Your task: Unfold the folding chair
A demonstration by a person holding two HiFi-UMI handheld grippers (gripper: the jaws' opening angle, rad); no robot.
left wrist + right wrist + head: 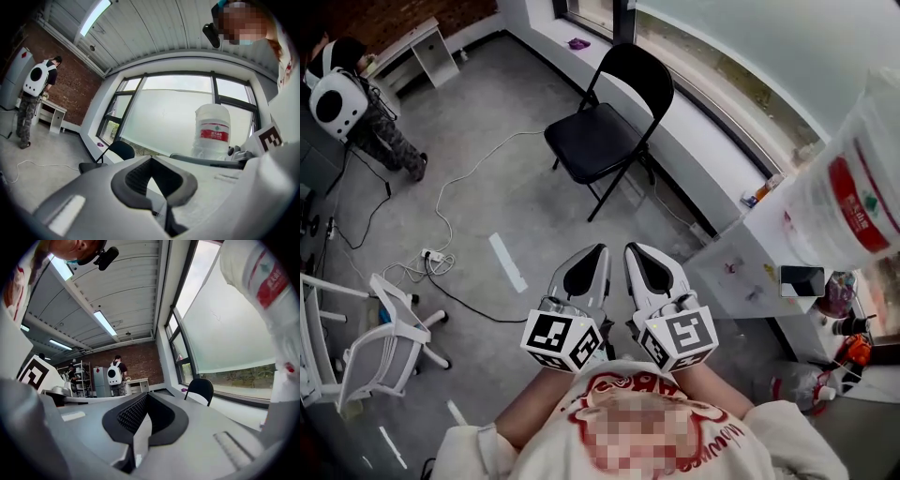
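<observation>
The black folding chair (598,139) stands unfolded on the grey floor by the window ledge, seat down and backrest up. It shows small and far off in the left gripper view (118,151) and in the right gripper view (199,388). My left gripper (596,255) and right gripper (634,253) are held side by side close to my chest, well short of the chair. Both point toward it with jaws shut and nothing between them. The closed tips of the left gripper (150,158) and of the right gripper (146,394) meet in their own views.
A white table (741,272) at the right carries a big water bottle (848,197) and a phone (802,279). A white chair (389,337) stands at the left. Cables and a power strip (431,255) lie on the floor. A person with a white backpack (337,98) stands far left.
</observation>
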